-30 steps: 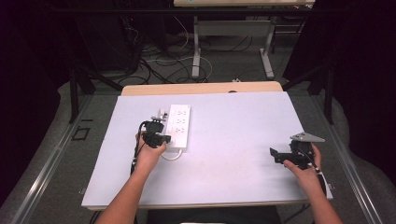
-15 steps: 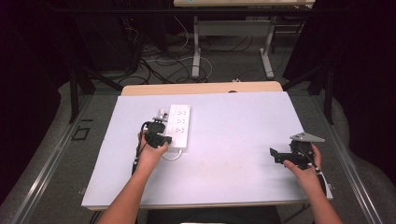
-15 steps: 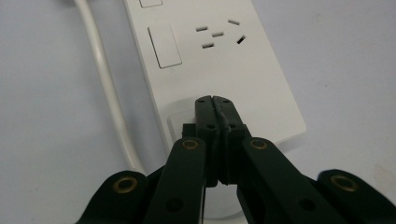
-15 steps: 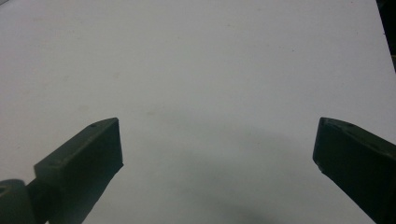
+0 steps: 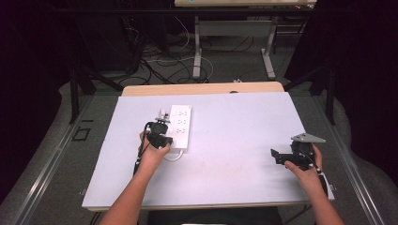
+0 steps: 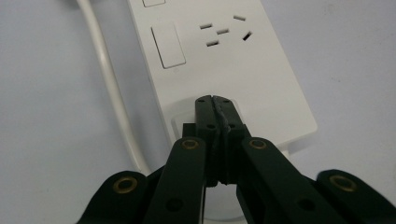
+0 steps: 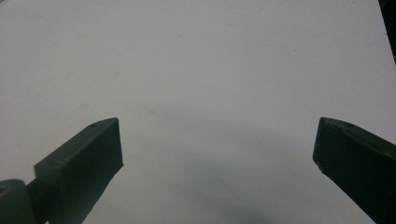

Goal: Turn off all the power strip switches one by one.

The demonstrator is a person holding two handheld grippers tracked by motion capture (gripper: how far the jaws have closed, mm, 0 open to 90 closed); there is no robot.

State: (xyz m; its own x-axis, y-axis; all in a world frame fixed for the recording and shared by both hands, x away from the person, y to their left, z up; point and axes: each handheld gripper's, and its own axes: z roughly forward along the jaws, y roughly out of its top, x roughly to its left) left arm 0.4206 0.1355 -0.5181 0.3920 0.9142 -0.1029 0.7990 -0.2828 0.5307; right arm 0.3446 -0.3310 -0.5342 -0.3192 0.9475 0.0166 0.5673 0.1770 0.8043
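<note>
Directly beneath the closed fingertips of the left gripper [image 6: 215,100] we find the white power strip [image 6: 224,70], lying flat on the pale table [image 5: 234,136]. In the left gripper view the two black jaws stand pressed together with nothing between them, their tips resting at the near end of the strip, over a shallow raised panel there; we cannot tell whether they press on it. Just beyond the tips sits a rectangular rocker switch [image 6: 167,45], and to its right a group of socket slots [image 6: 224,31]. The strip's white cord [image 6: 109,88] runs along the table to the left of the jaws. In the high view the left gripper [image 5: 159,133] meets the strip [image 5: 180,124] at its near left corner.

Well apart from the strip, at the right edge of the table, we note the right gripper [image 5: 278,155]. In the right gripper view its fingers [image 7: 88,154] stand wide apart over bare table surface, holding nothing.
</note>
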